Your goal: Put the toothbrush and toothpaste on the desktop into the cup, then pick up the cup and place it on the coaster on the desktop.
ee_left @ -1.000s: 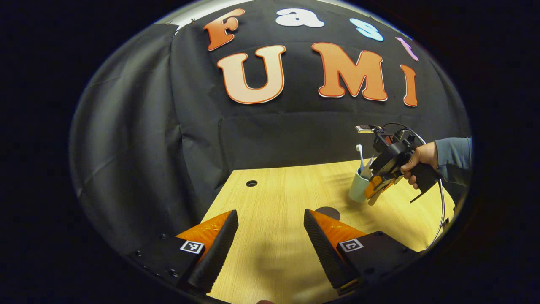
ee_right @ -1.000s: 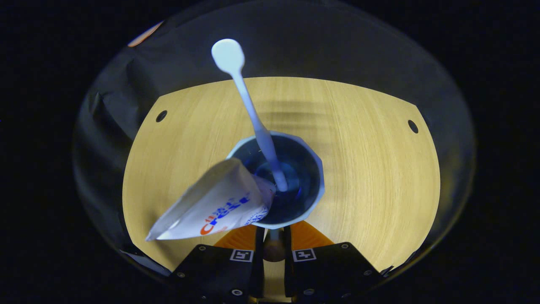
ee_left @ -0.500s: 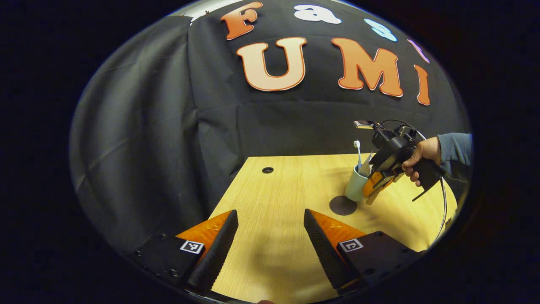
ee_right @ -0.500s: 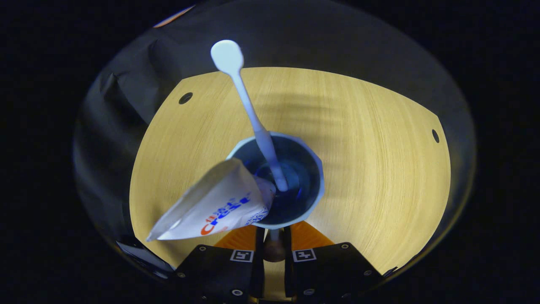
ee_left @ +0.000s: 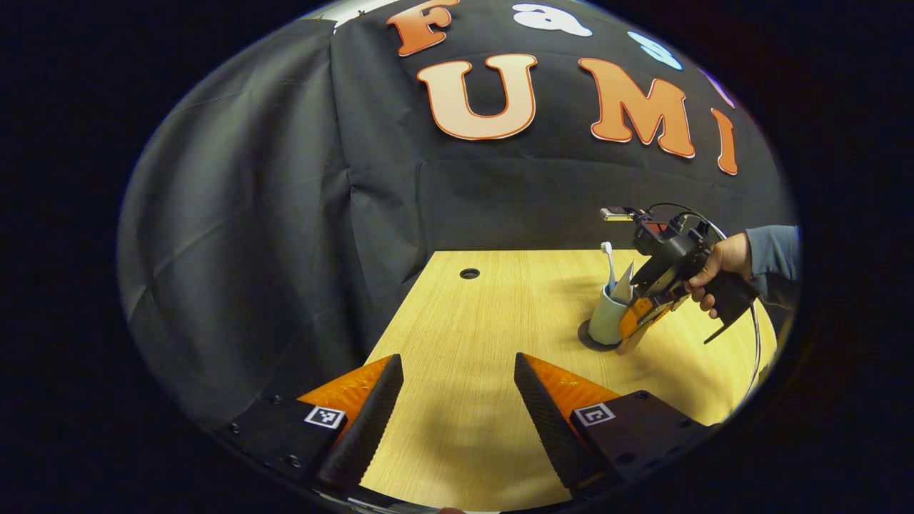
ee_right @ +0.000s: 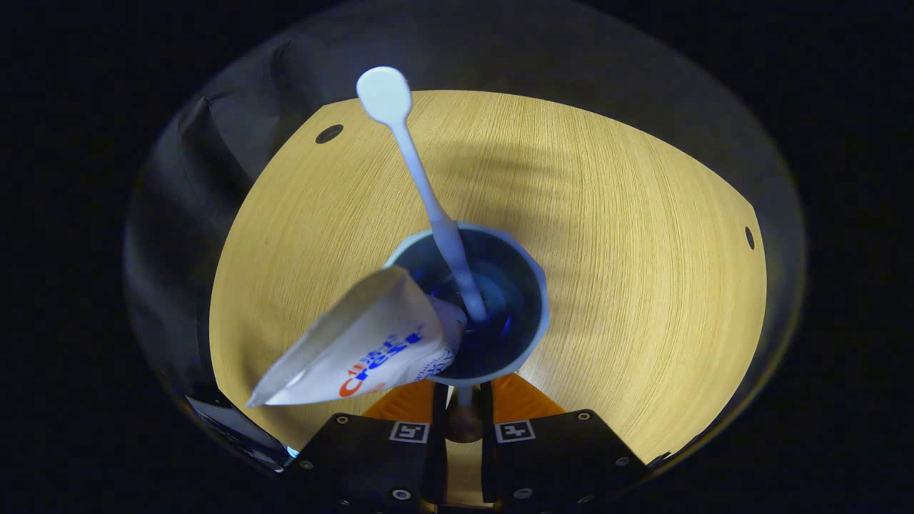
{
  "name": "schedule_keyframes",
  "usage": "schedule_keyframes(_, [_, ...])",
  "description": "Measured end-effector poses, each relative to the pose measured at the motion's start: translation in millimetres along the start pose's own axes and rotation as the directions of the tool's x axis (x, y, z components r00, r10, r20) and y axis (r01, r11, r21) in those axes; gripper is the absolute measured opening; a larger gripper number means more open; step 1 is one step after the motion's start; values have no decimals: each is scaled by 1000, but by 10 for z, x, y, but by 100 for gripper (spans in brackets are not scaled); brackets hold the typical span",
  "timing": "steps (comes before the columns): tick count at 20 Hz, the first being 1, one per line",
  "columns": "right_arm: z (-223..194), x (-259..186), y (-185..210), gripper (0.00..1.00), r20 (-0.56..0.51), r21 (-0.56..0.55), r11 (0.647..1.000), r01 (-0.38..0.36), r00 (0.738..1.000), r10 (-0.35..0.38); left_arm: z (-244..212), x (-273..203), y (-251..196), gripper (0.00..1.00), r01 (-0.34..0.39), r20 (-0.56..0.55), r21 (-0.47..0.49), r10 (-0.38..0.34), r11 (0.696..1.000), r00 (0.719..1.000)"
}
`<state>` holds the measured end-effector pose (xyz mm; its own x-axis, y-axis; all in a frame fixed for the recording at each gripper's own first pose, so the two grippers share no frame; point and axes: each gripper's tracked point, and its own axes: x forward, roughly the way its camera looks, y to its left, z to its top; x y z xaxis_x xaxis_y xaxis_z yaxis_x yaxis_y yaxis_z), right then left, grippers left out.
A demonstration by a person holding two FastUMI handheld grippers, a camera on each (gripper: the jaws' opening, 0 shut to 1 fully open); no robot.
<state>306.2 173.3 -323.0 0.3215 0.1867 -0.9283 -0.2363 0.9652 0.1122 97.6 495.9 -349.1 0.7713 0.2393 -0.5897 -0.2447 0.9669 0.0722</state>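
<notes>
A: In the left gripper view, what's at the right of centre?

B: One pale green plastic cup (ee_left: 607, 323), standing on one dark round coaster (ee_left: 590, 338). One white toothbrush (ee_left: 608, 261) and one white toothpaste tube (ee_left: 624, 283) stick up out of it. The right gripper (ee_left: 638, 321), held by a hand (ee_left: 717, 265), pinches the cup's near wall. At the bottom of the frame the left gripper (ee_left: 457, 407) hovers over the light wooden desktop (ee_left: 485, 321), fingers spread, holding nothing.

A: And the right gripper view?

B: Looking down into the cup (ee_right: 532, 335) at centre, the toothbrush (ee_right: 418, 178) leans toward the top, and the tube (ee_right: 357, 346) spills lower left. The right gripper (ee_right: 463, 400) at the bottom has its fingers nearly together, clamped on the rim.

A: How should the placing finish?

B: I'd judge the base should sit flat and centred before the grip eases, then withdraw without brushing the tube, which could tip the cup.

A: Count?

B: One cup, one coaster, one brush, one tube, two grippers.
</notes>
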Motion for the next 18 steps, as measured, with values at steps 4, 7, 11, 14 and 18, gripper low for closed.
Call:
schedule_keyframes(4, [-24, -79, -24, 28, 18, 36, 999, -14, 1000, 13, -8, 18, 16, 100, 14, -3, 4, -14, 1000, 1000])
schedule_keyframes(7, [46, -273, 14, 44, 92, 62, 996, -59, 994, 54, 85, 56, -80, 100, 50, 8, -1, -50, 999, 999])
schedule_keyframes(11, [153, -526, -98, 74, 217, 92, 991, -96, 973, 74, 300, 118, -261, 100, 111, 41, 26, -112, 994, 993])
schedule_keyframes(14, [175, -881, -317, 89, 331, 90, 991, -101, 941, 66, 563, 137, -477, 100, 162, 76, 54, -166, 985, 983])
schedule_keyframes(18, [155, -1418, -752, 95, 500, 100, 993, -70, 866, 11, 845, 74, -792, 100, 199, 124, 71, -207, 977, 970])
